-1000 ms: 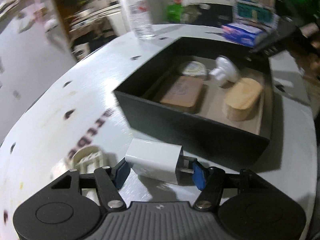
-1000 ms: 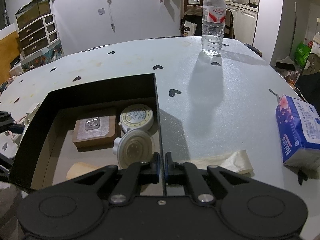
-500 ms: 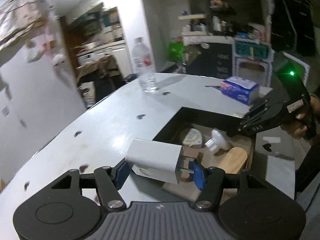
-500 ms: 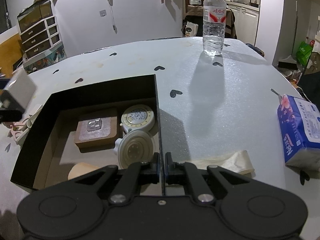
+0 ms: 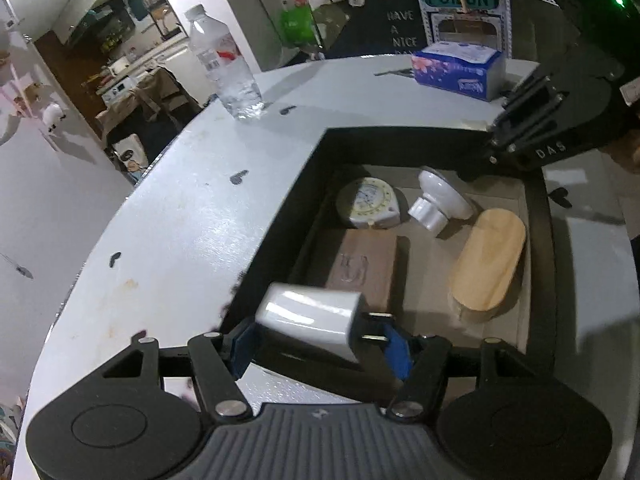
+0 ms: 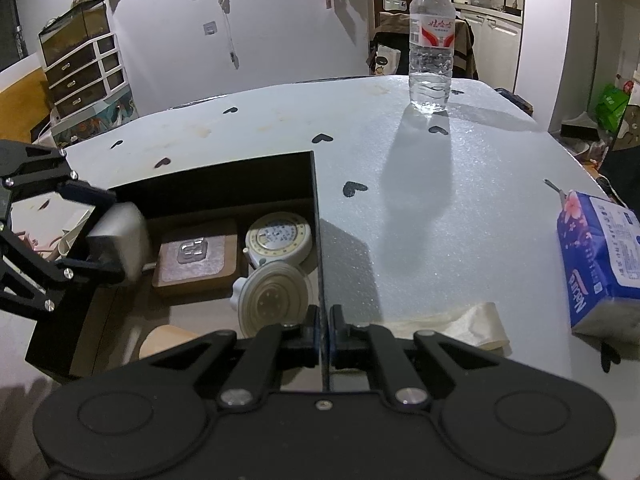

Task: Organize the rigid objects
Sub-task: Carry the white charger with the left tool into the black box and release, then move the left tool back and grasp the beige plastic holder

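Two grippers work at the black box on my pale, heart-dotted table. My left gripper hangs over the box's near-left corner with the white plug adapter between its blue pads; its jaws have just been opening, and the adapter sits tilted and blurred, its prongs against the right pad, so I read it as let go rather than gripped. My right gripper is clenched on the thin side wall of the box, pinning it in place. Inside lie a brown wooden block with a metal clip on its face, a round cream dial beside it, a white knob-shaped piece tipped on its side, and a light oval wooden piece toward the right wall. From my right-hand camera, the adapter shows over the box's left wall. Well apart from the box, a water bottle stands upright at the far edge, and a blue tissue pack lies to the right, with a strip of cream tape just beside the box.
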Action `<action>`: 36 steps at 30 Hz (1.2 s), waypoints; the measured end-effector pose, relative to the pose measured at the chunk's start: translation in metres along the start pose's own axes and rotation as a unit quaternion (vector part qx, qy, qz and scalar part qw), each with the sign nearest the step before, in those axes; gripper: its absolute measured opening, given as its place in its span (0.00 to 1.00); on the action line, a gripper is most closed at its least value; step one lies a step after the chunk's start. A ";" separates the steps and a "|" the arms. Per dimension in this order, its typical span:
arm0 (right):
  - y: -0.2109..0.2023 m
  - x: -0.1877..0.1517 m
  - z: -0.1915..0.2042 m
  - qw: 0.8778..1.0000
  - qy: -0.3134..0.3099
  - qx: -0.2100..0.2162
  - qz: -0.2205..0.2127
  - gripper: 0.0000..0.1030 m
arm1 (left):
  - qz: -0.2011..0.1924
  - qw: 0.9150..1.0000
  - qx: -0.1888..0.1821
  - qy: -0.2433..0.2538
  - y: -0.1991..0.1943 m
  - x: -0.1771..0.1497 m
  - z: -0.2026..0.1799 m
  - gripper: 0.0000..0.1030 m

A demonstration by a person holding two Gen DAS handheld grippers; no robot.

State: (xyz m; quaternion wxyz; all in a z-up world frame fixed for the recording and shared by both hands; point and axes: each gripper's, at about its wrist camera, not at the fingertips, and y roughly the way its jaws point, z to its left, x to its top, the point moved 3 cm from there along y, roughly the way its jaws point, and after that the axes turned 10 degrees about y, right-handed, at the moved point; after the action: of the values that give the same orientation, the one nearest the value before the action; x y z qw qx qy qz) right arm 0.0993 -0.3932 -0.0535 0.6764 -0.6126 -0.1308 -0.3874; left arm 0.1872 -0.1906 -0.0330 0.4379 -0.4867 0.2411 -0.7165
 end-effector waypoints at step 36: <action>-0.004 0.000 0.000 1.000 0.004 0.005 -0.006 0.05 | -0.078 0.969 0.004 -0.236 -0.084 -0.021 -0.021 1.00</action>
State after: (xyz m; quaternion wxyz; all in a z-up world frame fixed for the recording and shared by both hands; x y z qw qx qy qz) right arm 0.0968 -0.3931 -0.0506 0.6772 -0.6070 -0.1337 -0.3937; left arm 0.1378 -0.1323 0.0132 0.4275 -0.6574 0.0892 -0.6141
